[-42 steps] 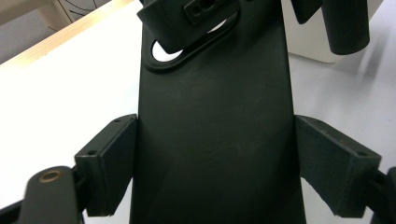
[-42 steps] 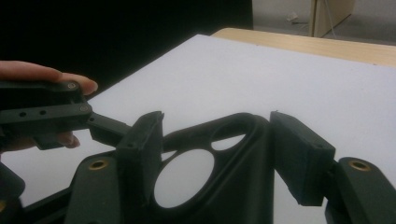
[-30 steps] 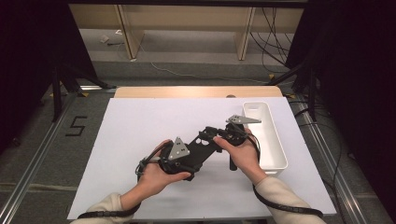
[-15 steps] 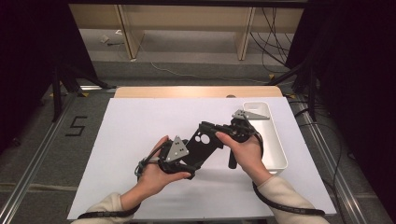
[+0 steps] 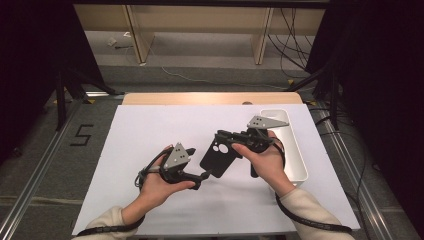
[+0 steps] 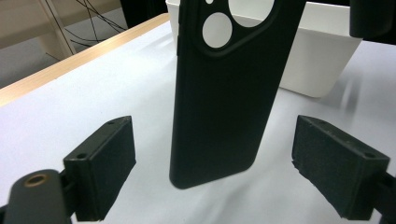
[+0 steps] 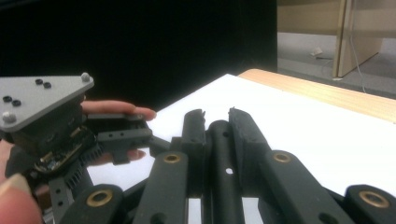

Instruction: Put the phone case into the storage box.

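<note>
Black phone case (image 5: 218, 156) sits mid-table, off the white sheet (image 5: 150, 130), held betw the two grippers. Right gripper (image 5: 224, 136) has its jaws pressed onto the case's top edge; in right gripper view the case edge (image 7: 223, 154) is sandwiched tight betw both jaws. Left gripper (image 5: 202, 176) is at the case's 7 o'clock end; its jaws are spread wide w/ the case's bottom end (image 6: 224, 102) betw the pads (image 6: 105, 168), not touching either. Case hangs tilted, camera cut-outs toward 12 o'clock. White bin (image 5: 295, 150) lies at 3 o'clock of the case, just beside the right hand (image 5: 265, 160). Left hand (image 5: 160, 182) grips at 7 o'clock.
</note>
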Tool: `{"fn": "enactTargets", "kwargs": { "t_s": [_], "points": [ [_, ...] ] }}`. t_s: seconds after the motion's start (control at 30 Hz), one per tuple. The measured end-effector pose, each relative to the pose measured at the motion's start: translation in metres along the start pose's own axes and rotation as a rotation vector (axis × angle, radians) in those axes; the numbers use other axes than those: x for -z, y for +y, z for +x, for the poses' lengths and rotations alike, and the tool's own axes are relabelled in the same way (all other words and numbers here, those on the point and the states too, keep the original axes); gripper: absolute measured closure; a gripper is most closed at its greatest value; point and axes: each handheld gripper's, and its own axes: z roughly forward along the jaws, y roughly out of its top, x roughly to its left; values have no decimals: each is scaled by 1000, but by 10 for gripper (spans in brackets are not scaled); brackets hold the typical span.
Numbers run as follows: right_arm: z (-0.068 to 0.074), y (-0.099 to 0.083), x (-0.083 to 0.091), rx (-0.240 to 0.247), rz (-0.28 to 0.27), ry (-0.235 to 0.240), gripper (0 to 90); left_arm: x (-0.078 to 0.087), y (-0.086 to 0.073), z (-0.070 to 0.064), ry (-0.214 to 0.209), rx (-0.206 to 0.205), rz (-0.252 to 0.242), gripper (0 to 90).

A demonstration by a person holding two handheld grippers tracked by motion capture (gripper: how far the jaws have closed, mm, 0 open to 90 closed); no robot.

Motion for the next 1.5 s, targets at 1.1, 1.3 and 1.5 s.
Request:
{"fn": "enactTargets", "kwargs": {
  "t_s": [1.1, 1.3, 1.5],
  "points": [
    [0, 8, 1, 207, 128, 134, 779, 0, -6, -1, -42, -25, 16, 165],
    [3, 9, 0, 229, 136, 158, 779, -1, -6, -2, -51, -33, 17, 176],
    [4, 9, 0, 238, 143, 170, 779, -2, -6, -3, -54, -35, 17, 177]
  ]
}}
